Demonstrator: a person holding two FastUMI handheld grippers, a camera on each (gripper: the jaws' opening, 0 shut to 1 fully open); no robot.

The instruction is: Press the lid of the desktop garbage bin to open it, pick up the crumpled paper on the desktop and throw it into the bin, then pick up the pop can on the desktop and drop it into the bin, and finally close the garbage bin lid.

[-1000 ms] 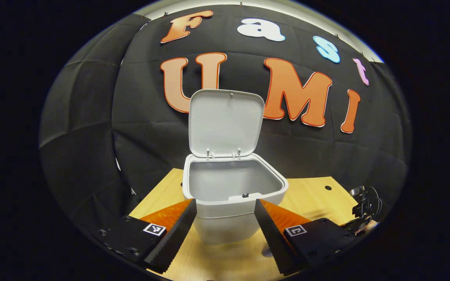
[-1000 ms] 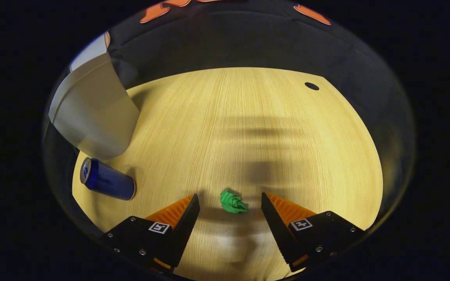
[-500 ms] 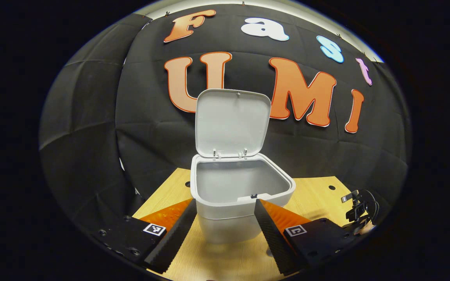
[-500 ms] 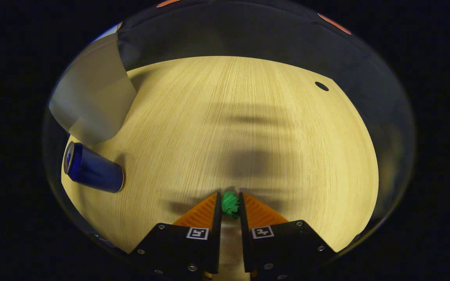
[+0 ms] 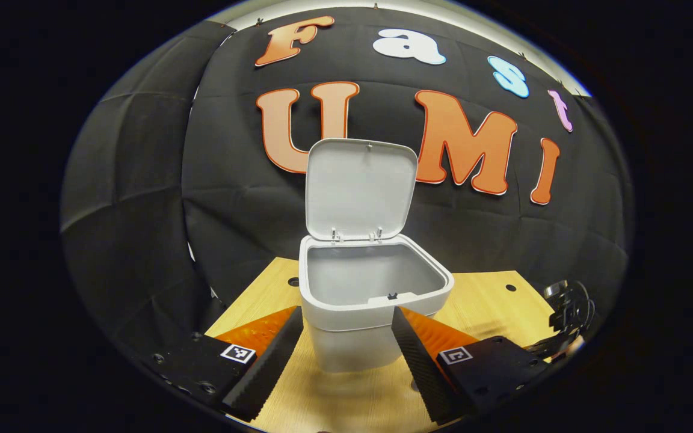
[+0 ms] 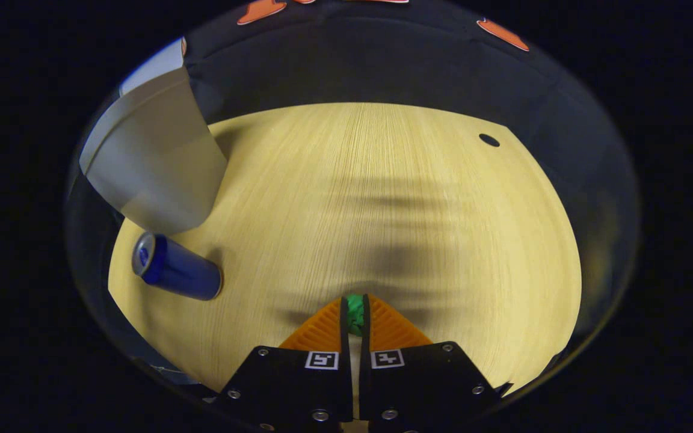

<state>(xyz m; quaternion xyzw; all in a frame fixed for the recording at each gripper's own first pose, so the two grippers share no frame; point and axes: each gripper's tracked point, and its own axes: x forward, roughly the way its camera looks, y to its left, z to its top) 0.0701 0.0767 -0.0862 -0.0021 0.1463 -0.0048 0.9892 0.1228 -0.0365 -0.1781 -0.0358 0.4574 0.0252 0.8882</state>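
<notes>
Pinching green crumpled paper (image 6: 355,313) between both fingers, right gripper (image 6: 354,316) sitting at bottom centre of right gripper view, just over desk (image 6: 394,198). Blue pop can (image 6: 177,276) lying on its side at left, near white bin (image 6: 154,162). Left gripper (image 5: 346,337) hovering with fingers spread wide before bin (image 5: 370,300), lid (image 5: 360,187) standing upright.

bin (image 5: 358,337) on table (image 6: 382,198) | can (image 6: 178,276) before bin (lying) | paper (image 6: 355,313) right of can
</notes>
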